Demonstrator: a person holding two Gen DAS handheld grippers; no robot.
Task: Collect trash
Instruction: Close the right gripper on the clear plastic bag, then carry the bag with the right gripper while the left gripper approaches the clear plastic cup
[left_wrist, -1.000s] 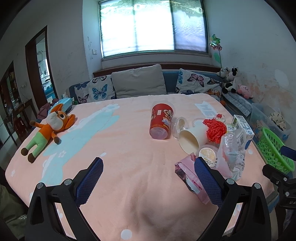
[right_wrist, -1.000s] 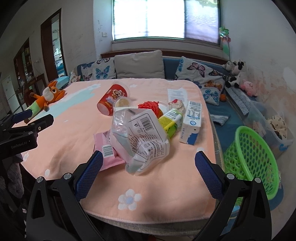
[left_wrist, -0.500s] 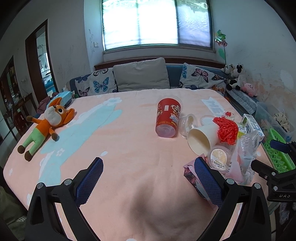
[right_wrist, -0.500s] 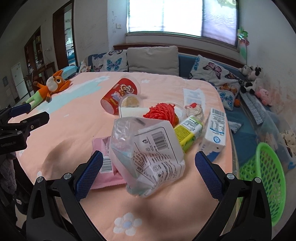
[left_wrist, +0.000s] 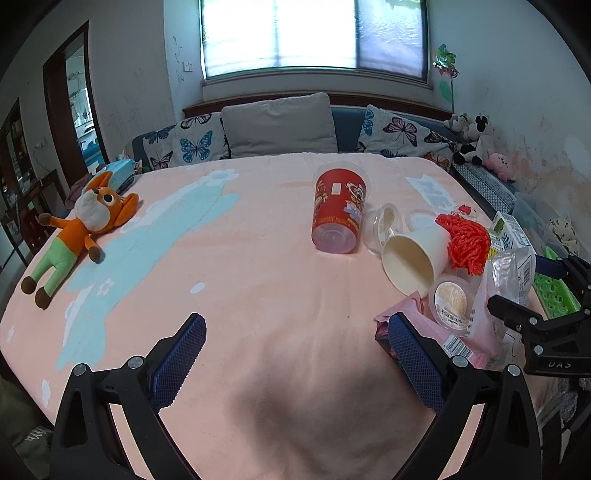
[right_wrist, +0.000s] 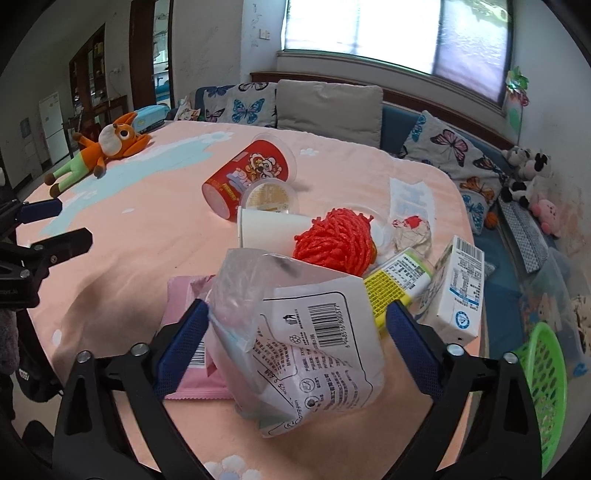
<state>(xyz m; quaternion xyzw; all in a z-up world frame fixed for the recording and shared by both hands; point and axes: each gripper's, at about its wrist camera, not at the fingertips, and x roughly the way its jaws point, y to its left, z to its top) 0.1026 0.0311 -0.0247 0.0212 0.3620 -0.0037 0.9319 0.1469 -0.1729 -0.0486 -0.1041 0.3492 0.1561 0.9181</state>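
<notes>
As seen from the right wrist, the right claw (right_wrist: 295, 328) stands astride the crumpled plastic bag (right_wrist: 299, 336), its jaws closing with the bag between them; the left blue pad appears to touch the bag's edge, the right pad stands just clear, though fisheye distortion leaves that contact uncertain. The bag lies directly ahead of this claw, on the near right corner of the worktop (left_wrist: 258, 295), its long axis running roughly across the jaws. It partly overlies a pink wrapper (right_wrist: 184, 317).

The left claw (left_wrist: 295, 354) hangs with jaws apart and nothing between them over bare cloth; the pink wrapper sits just beside its right pad. The right hand is judged the nearer to the bag by a clear margin.

Beyond the bag lie a red mesh bundle (right_wrist: 332, 240), a white paper cup (right_wrist: 269, 232) on its side, a yellow-labelled bottle (right_wrist: 399, 280) and a milk carton (right_wrist: 458, 288). Further back rests a red snack tub (right_wrist: 247, 173). A green basket (right_wrist: 546, 387), off the worktop's right edge, is the probable destination.
</notes>
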